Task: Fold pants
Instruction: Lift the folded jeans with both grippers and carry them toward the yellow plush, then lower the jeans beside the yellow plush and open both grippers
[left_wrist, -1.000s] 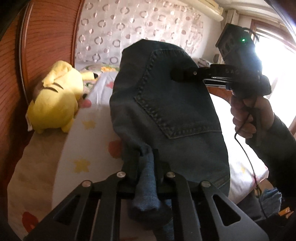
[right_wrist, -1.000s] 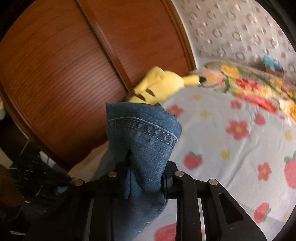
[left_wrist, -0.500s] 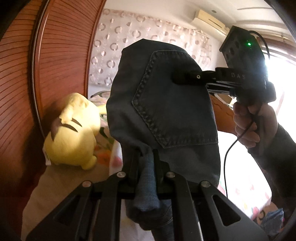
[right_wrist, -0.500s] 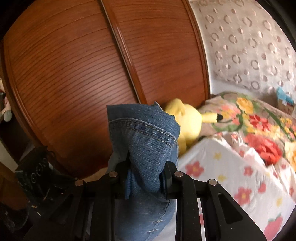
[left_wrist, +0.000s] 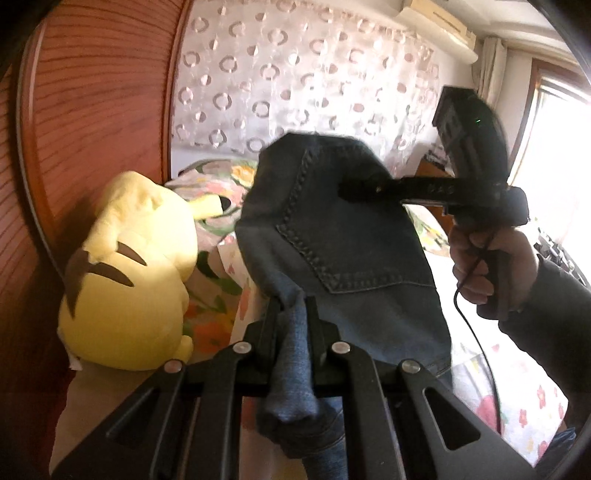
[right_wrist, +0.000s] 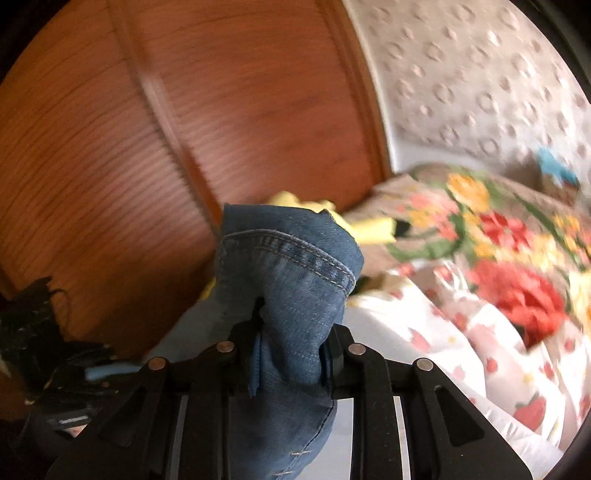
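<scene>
Dark blue denim pants (left_wrist: 351, 251) hang in the air between both grippers, back pocket facing the left wrist camera. My left gripper (left_wrist: 291, 306) is shut on a bunched fold of the denim. The right gripper (left_wrist: 352, 186), held by a hand (left_wrist: 491, 266), bites the upper edge of the pants from the right. In the right wrist view, the right gripper (right_wrist: 291, 317) has a thick hemmed wad of the pants (right_wrist: 295, 266) between its pads. Its jaws are opening slightly, and the cloth still fills the gap.
A yellow plush toy (left_wrist: 129, 277) lies on the bed against the wooden wardrobe door (left_wrist: 92, 129). The bed (right_wrist: 461, 332) has a white flowered sheet and a bright floral quilt (right_wrist: 498, 240). A circle-patterned curtain (left_wrist: 295, 74) hangs behind. Dark clutter (right_wrist: 37, 350) sits low left.
Both grippers have carried the pants sideways across the room, with both grips kept. The plush toy now looks larger and closer in the left wrist view, and the floral bedding fills more of the right wrist view.
</scene>
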